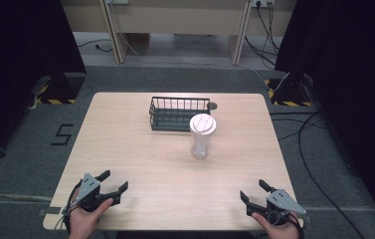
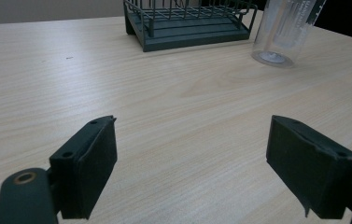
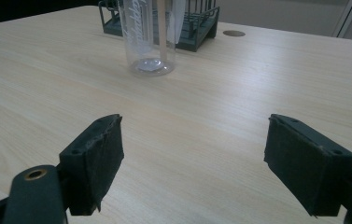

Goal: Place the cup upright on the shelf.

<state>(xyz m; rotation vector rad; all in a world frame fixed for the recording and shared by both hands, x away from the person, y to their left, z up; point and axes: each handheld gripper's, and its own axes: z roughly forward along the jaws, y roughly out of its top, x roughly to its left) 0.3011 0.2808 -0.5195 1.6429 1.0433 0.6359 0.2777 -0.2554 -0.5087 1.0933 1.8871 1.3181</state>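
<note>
A clear plastic bottle (image 1: 201, 138) with a white lid stands upright near the middle of the wooden table (image 1: 140, 164). Just behind it sits a dark wire basket (image 1: 179, 113), apparently empty. My left gripper (image 1: 114, 181) rests at the table's near left corner, open, with nothing between its jaws. At the near right corner my right gripper (image 1: 254, 191) is also open and empty. The left gripper view has the bottle (image 2: 285, 32) at upper right and the basket (image 2: 187, 23) at top. In the right gripper view the bottle (image 3: 148, 37) stands in front of the basket (image 3: 197, 23).
A small round grommet hole (image 1: 212, 105) lies in the table beside the basket's right end. Black curtains hang at both sides, and cables (image 1: 309, 149) run over the grey floor to the right. A wooden frame stands beyond the table.
</note>
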